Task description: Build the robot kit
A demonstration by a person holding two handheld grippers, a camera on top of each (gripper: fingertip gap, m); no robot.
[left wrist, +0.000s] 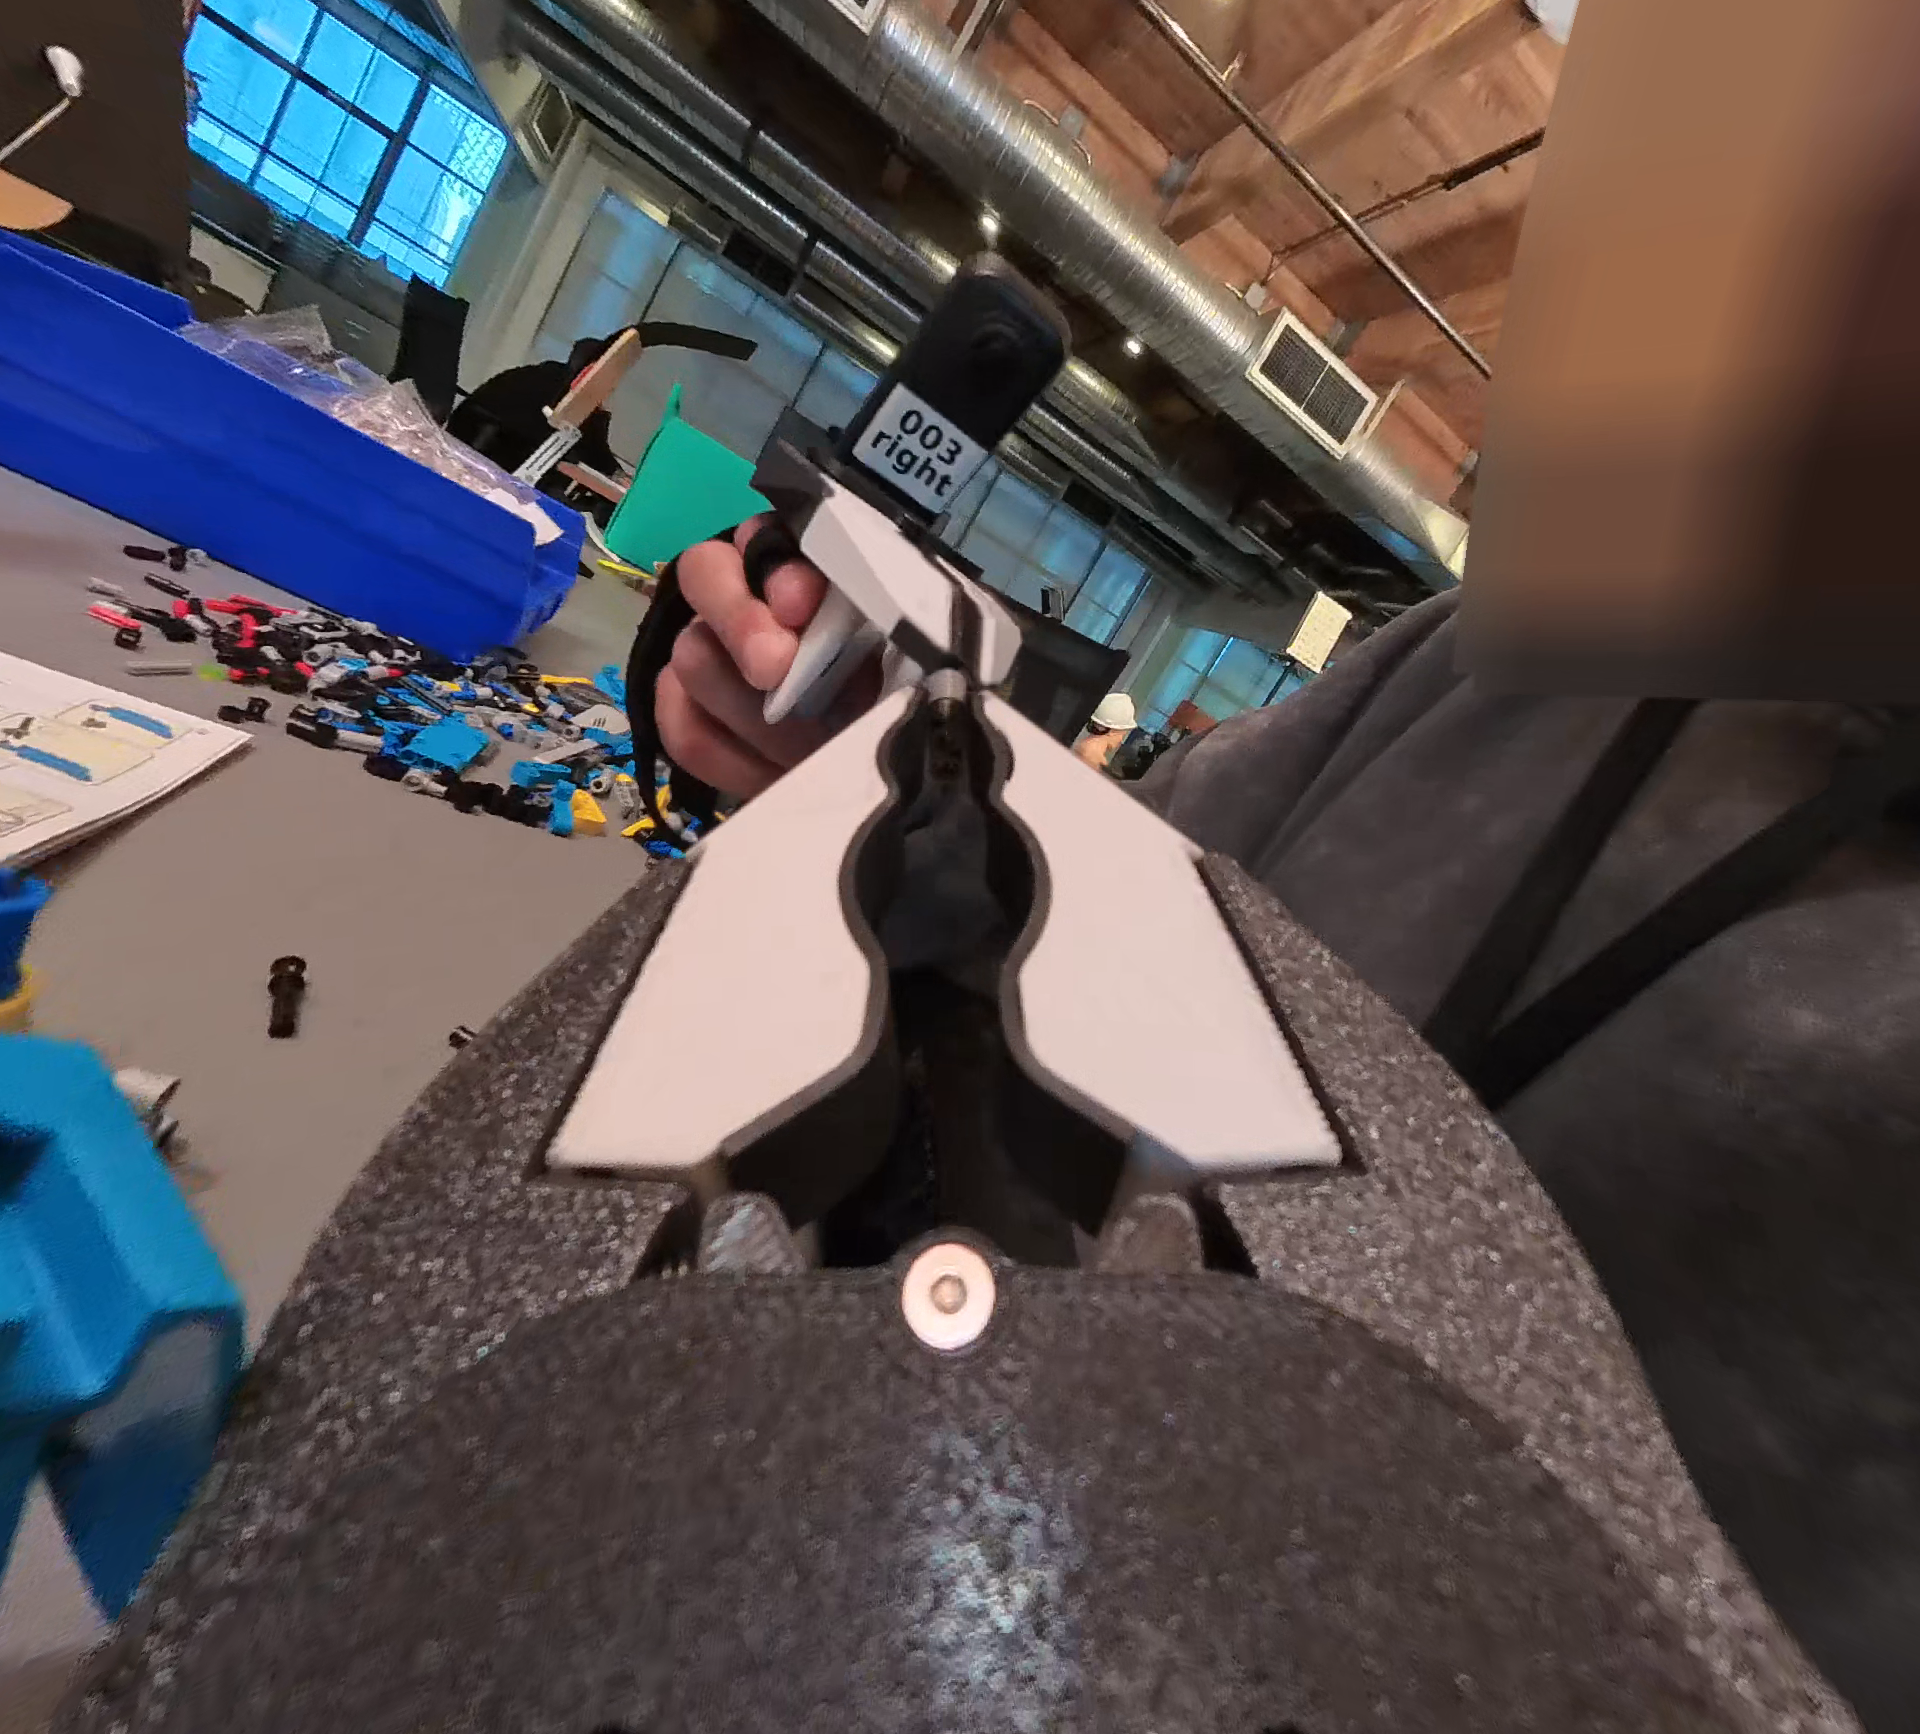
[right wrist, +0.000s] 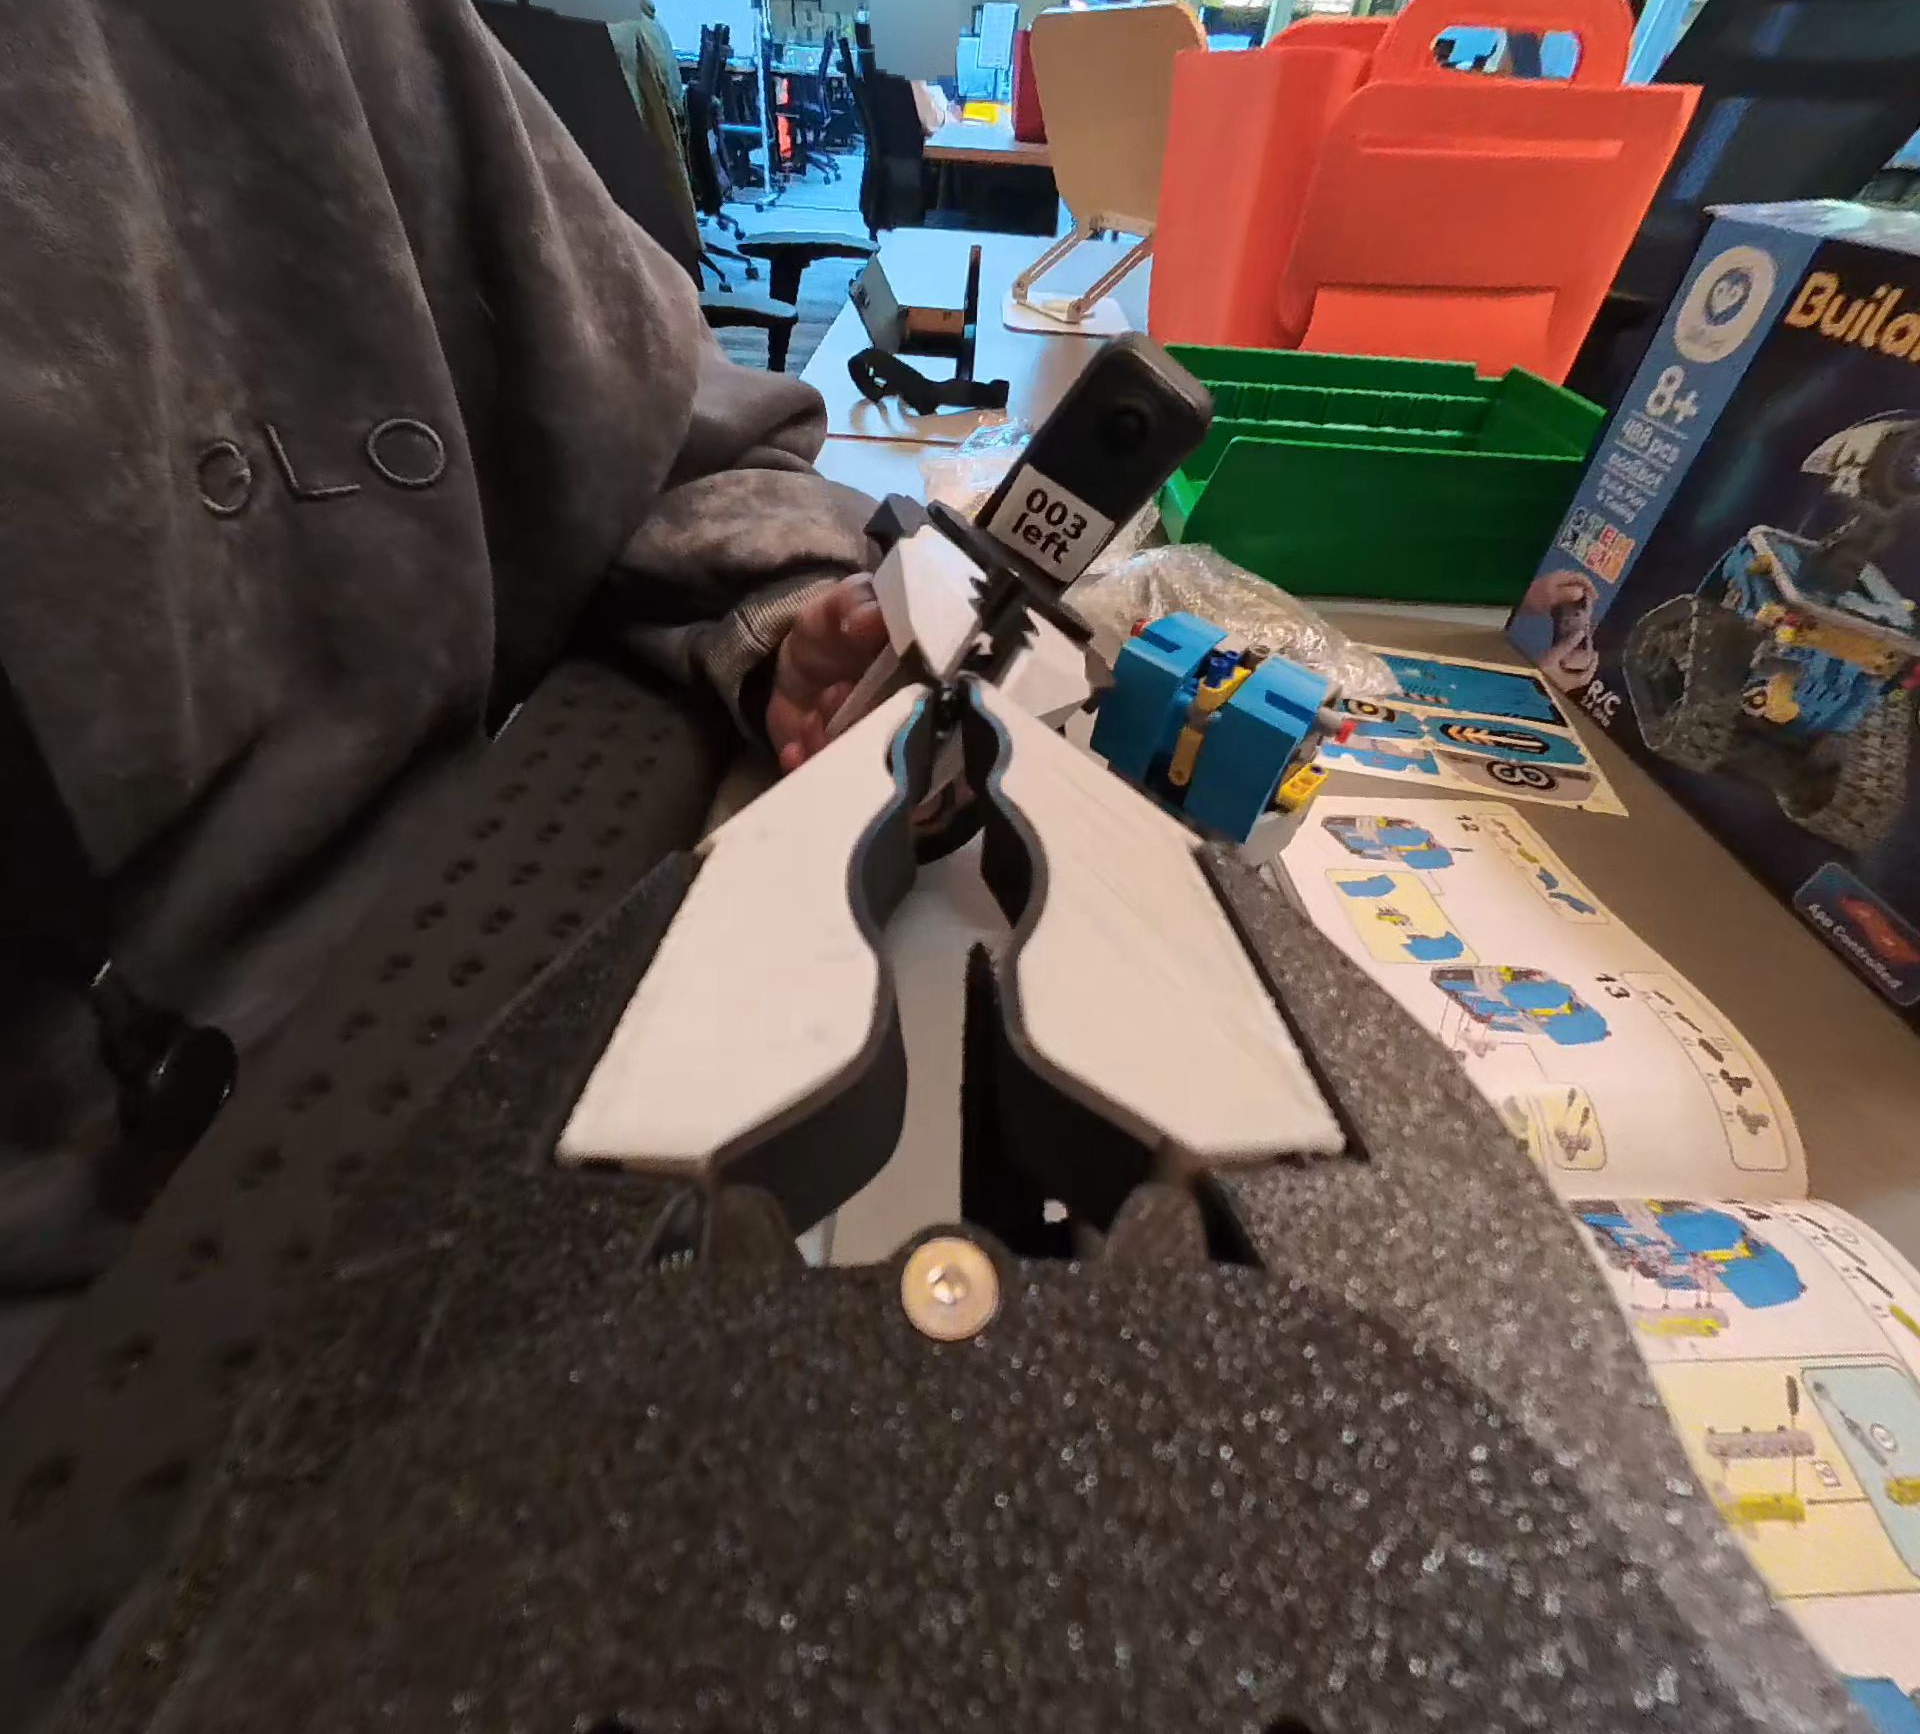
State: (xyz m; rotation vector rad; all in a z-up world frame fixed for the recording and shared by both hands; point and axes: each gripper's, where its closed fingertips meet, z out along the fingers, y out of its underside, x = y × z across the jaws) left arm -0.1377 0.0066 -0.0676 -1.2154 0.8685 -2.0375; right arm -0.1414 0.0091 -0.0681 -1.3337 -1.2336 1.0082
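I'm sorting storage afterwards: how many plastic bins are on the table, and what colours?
2. A blue bin lies behind the pile of loose pieces in the left wrist view; a green bin sits before the orange bag in the right wrist view. Others may be out of view.

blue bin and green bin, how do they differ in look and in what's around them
The blue bin has crinkled clear plastic lying in it; the green bin shows only bare ribbed walls. Loose small parts lie scattered before the blue bin; an orange bag stands behind the green bin. Both are open plastic bins on the table.
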